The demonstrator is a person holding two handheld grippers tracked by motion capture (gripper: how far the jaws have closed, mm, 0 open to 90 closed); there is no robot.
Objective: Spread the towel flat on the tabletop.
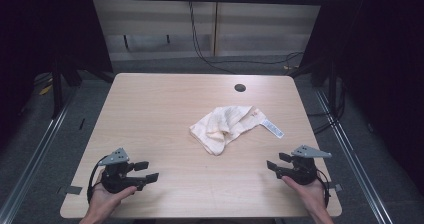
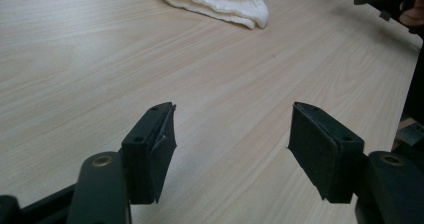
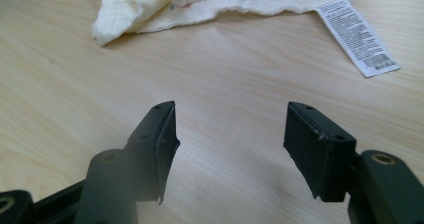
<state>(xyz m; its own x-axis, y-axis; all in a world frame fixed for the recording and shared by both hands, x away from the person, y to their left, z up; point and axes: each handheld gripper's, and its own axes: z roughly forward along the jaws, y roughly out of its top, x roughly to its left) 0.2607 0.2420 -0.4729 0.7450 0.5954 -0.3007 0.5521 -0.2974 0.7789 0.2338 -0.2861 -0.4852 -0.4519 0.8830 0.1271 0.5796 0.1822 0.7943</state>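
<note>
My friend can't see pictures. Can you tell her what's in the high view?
A crumpled cream cloth with a white label lies on a wooden table. Near the front edge, hands hold the left claw and right claw, both open.

I see a matt light wood-grain tabletop (image 1: 150, 114), smooth. Cloth (image 1: 222, 126) is cream woven fabric, soft and crinkled, with a white printed paper-like tag (image 3: 357, 36). My gripper pads (image 2: 320, 149) look matt black, rubbery; the left one's (image 2: 162, 144) edge is frayed.
</note>
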